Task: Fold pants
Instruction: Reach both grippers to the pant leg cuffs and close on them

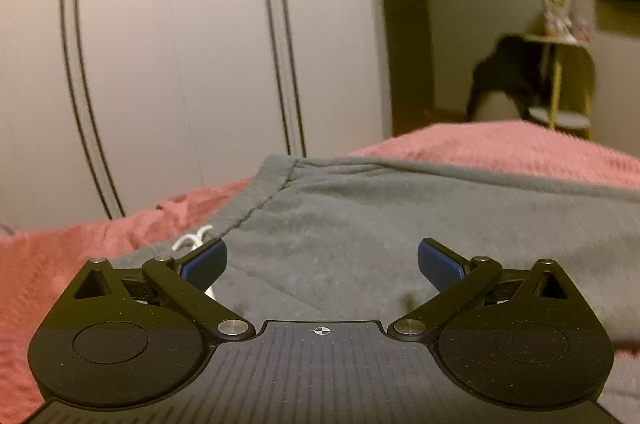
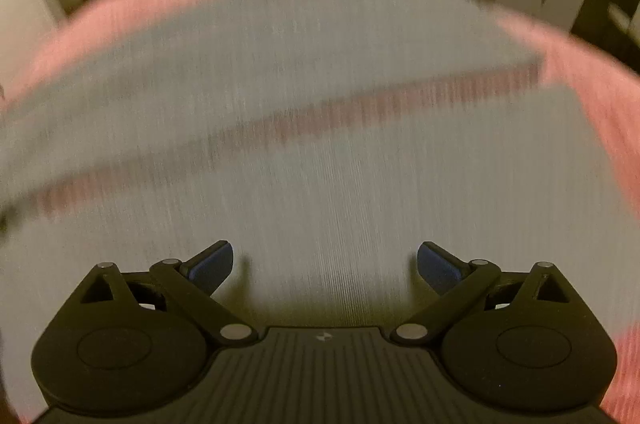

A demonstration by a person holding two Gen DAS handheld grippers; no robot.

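Your left gripper (image 1: pixel 322 266): spread wide, empty, over grey fleece pants (image 1: pixel 400 224) lying on pink knitted blanket (image 1: pixel 500 143). Your right gripper (image 2: pixel 325 266): likewise agape. Beyond: white wardrobe doors (image 1: pixel 180 43), yellow stool (image 1: pixel 560 83).

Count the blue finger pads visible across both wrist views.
4. The left hand-held gripper shows two pads, spread over the grey pants. The right hand-held gripper shows two. None looks hidden.

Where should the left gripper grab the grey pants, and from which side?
Probably the waistband corner of the grey pants, approached from the open edge over the pink blanket. The thick stitched hem sits raised there. The left gripper is open above the fabric.
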